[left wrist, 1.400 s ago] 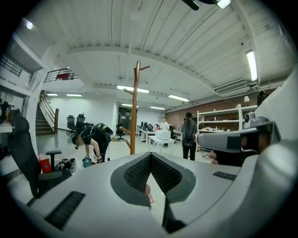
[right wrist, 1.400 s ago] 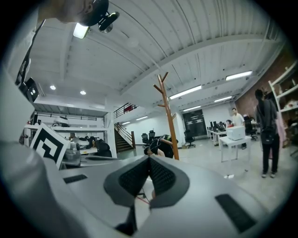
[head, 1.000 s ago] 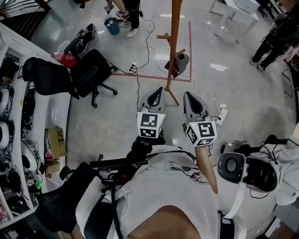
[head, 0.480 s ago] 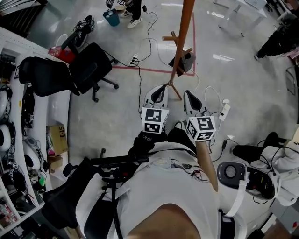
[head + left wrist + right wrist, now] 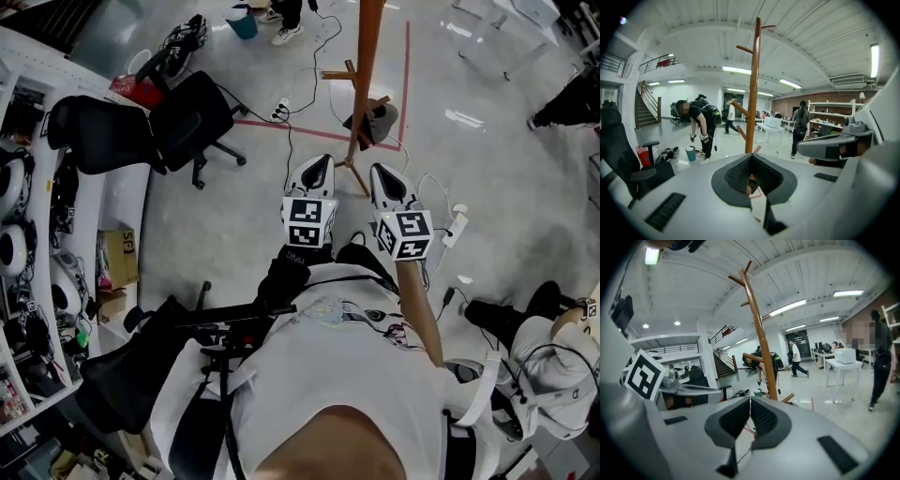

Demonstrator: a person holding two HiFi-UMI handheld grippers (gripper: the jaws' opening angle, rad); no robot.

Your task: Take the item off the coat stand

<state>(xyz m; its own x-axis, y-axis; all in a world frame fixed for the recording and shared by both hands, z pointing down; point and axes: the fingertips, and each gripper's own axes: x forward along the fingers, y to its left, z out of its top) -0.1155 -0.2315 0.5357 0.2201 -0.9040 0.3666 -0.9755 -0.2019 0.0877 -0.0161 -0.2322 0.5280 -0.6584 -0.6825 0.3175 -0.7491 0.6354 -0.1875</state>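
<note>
A grey item (image 5: 377, 120) sits low beside the wooden coat stand (image 5: 363, 75), near its lower pegs; whether it hangs or lies on the floor, I cannot tell. The left gripper (image 5: 317, 164) and right gripper (image 5: 382, 173) point toward the stand, both jaws closed on nothing.

Stand (image 5: 364, 56): wood, smooth, warm brown, slight sheen. Floor (image 5: 234, 225): hard, polished, glossy, mirrors the ceiling lights. Left gripper (image 5: 752, 157) and right gripper (image 5: 750, 401): grey plastic shells, matt, smooth; pads (image 5: 736, 174) black, rubbery-looking, finely ribbed. Chair (image 5: 187, 122): black cloth, matt. Box (image 5: 117, 258): brown cardboard, dull. Shirt (image 5: 347, 375): white cloth, soft creases
</note>
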